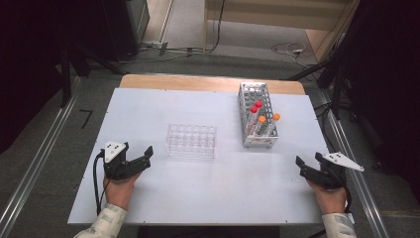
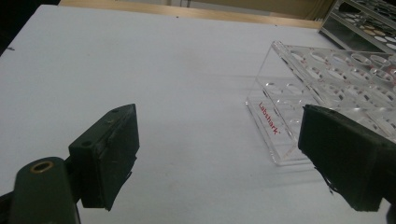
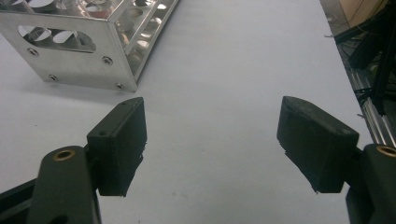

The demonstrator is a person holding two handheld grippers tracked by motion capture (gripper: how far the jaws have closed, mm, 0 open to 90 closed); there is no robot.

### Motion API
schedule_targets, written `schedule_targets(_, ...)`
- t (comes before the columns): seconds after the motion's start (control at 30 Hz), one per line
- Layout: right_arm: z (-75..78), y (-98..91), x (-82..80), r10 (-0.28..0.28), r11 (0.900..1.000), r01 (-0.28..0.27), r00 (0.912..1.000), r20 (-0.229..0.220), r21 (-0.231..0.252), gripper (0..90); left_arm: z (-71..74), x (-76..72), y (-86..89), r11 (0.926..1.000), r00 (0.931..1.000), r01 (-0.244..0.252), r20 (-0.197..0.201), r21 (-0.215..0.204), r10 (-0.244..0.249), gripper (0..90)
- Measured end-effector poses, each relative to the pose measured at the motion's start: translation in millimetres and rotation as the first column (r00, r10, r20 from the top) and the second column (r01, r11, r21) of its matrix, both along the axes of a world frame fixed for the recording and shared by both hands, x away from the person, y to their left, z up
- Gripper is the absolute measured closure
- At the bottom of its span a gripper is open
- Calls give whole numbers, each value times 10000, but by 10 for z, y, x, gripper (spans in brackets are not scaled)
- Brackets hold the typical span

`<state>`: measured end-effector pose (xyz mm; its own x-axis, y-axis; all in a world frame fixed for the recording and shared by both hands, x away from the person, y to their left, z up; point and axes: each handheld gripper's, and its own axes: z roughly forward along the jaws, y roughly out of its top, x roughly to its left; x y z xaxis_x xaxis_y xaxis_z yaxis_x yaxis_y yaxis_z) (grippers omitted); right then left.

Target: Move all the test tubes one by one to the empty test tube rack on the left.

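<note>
In the left gripper view the clear rack (image 2: 327, 93) runs off the right edge, one corner hidden behind a black jaw. The metal rack (image 3: 88, 42) (right gripper view) is cut by the top edge; from above, its capped tubes (image 1: 261, 119) are too small to count surely.

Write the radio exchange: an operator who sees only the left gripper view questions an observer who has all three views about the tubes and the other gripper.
Operator: Past the open left gripper I see a clear rack with empty holes. Are there any tubes on the table?
Observer: Yes. The metal rack to the right of the clear one holds four capped tubes in its near half: two red-capped tubes and two orange-capped tubes.
Operator: Where is the right gripper?
Observer: The right gripper is low over the white table near its front right corner, short of the metal rack, with the jaws open and nothing between them.
</note>
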<state>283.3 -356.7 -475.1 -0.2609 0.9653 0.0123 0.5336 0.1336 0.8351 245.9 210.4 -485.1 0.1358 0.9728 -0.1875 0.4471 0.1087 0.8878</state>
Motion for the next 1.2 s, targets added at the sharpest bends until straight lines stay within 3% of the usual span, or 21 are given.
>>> schedule_targets(0.4, 63, 111, -3, 337, 9991, -340, 9993, 133, 251, 228, 12, -27, -82, 9996, 9997, 170, 154, 230, -174, 132)
schedule_targets(1.2, 133, 387, 140, 1087, 9927, -1102, 9936, 314, 489, 248, 5, -15, -110, 9997, 9997, 201, 121, 149, -202, 132)
